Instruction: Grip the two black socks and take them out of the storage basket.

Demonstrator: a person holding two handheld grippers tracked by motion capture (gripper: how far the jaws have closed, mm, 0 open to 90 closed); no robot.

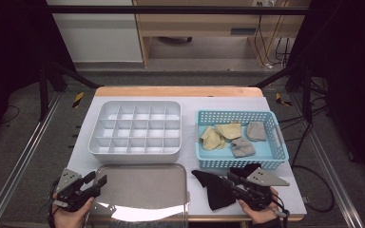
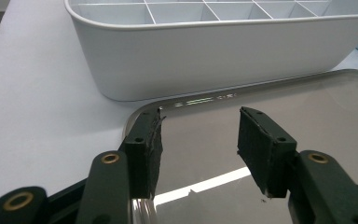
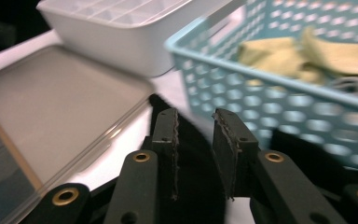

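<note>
Left gripper (image 1: 96, 182): lower left of the high view, held in a hand, over the near-left corner of the metal tray. Jaws spread, nothing between them; in the left gripper view (image 2: 199, 140) only the bare tray surface shows in the gap.
Metal tray (image 1: 142, 209): bottom centre-left of the high view, flat on the surface, reflective, just in front of the organiser.
White organiser (image 1: 105, 151): centre-left of the high view, a rounded box divided into a grid of compartments; all visible cells are bare. Its near wall fills the upper part of the left gripper view (image 2: 214, 56).
Surface (image 1: 85, 128): white, carrying the tray, organiser and basket.
Black cloth (image 1: 214, 190): lower centre-right of the high view, lying crumpled on the surface between the tray and the basket's near wall, under and ahead of the right gripper.
Blue basket (image 1: 240, 162): centre-right of the high view, perforated walls, just right of the organiser.
Basket contents: two yellow cloths (image 1: 218, 134) at the left part, two grey cloths (image 1: 247, 142) at the right part.
Right gripper (image 1: 229, 179): lower right of the high view, held in a hand, pointing toward the frame's left over the black cloth. In the right gripper view (image 3: 196, 140) the jaws stand partly apart, the dark cloth beneath and between them; pads not pressing on it.
</note>
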